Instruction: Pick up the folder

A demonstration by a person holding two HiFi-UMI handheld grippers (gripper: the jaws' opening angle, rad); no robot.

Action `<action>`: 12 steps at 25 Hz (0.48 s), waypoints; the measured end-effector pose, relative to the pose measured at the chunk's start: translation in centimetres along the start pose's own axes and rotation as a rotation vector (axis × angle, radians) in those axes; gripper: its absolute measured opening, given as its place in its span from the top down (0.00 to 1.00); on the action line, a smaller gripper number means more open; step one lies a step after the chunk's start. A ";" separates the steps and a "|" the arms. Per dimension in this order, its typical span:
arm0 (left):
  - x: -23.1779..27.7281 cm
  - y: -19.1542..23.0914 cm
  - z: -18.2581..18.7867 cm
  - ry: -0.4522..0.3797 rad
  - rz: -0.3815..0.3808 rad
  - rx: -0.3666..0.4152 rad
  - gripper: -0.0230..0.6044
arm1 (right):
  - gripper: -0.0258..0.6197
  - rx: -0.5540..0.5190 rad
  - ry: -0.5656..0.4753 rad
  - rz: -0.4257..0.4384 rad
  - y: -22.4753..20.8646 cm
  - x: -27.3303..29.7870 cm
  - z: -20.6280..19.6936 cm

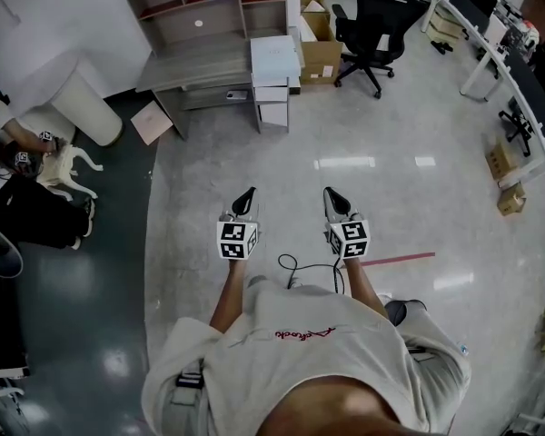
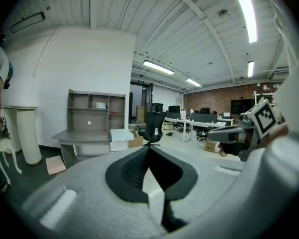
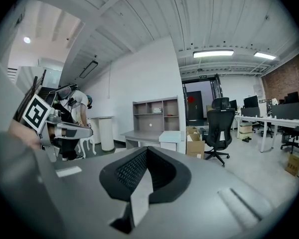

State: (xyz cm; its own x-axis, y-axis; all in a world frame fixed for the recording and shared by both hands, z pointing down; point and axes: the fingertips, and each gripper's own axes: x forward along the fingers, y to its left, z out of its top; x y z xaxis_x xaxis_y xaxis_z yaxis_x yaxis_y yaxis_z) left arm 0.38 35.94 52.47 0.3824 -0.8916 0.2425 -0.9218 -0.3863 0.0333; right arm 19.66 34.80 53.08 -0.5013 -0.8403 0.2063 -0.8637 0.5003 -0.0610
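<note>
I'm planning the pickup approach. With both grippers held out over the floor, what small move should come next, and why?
Probably step toward the white cabinet beside the grey desk. The left gripper and right gripper are shut, empty, over the floor, well short of the furniture. The pale flat item on the cabinet's top may be the folder; that is unclear.

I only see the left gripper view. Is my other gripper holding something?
Observer: No. The right gripper is shut, with nothing between its jaws.
Operator: Is there stuff on the floor by me?
Observer: Yes, a thin red stripe crosses it just right of the right gripper.
Operator: What's on top of the white cabinet?
Observer: In the head view its top looks pale blue and flat, with nothing standing on it. I cannot tell more.
</note>
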 end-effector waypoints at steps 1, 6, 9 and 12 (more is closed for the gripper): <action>0.2 -0.2 0.0 -0.001 -0.001 0.001 0.97 | 0.95 0.004 0.001 0.002 -0.2 -0.1 -0.1; 0.9 -1.5 -0.2 -0.004 -0.005 0.006 0.97 | 0.95 0.003 0.004 0.013 -0.9 -0.5 -0.8; 1.3 -2.0 0.0 -0.008 -0.005 0.005 0.97 | 0.95 0.001 0.004 0.025 -1.2 -0.5 -0.7; 1.6 -2.1 -0.3 -0.003 -0.001 -0.002 0.97 | 0.95 0.003 0.008 0.024 -1.5 -0.4 -1.2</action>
State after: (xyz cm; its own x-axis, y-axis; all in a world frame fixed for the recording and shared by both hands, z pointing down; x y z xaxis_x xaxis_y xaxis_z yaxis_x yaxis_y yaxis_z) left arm 2.95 35.35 53.04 0.3837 -0.8920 0.2391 -0.9214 -0.3869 0.0354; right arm 21.24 34.65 54.23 -0.5219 -0.8261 0.2126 -0.8514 0.5200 -0.0693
